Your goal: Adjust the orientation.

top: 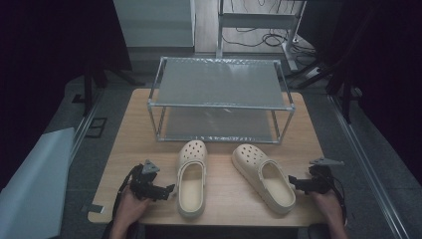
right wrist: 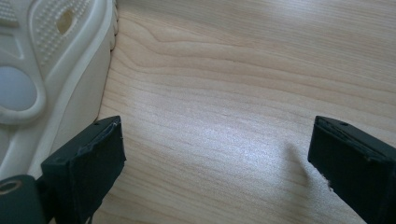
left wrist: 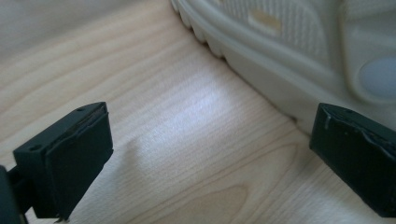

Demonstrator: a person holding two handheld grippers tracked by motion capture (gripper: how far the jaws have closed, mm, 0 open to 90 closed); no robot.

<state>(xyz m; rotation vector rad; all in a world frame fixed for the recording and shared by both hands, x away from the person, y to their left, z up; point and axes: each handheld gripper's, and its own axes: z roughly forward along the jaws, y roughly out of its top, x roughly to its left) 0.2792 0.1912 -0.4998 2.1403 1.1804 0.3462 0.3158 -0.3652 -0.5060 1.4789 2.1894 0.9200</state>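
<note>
Currently both my grippers gape wide, holding nothing: left gripper [top: 171, 189] beside the left clog [top: 191, 175] at lower centre, right gripper [top: 292, 182] by the right clog [top: 263, 176]. Risk: a jaw shoving a sole sideways instead of straddling it. The rack [top: 219, 104] fences upper centre; the table [top: 226, 196] edge is close below.

pale wood-grain table [top: 224, 191] with a soft sheen; two cream clogs [top: 191, 177] [top: 263, 177] of matt moulded foam-like plastic, pebbled sides; silvery metal-tube rack [top: 221, 104] with dull grey shelves; matt black gripper pads [left wrist: 74, 158].
</note>
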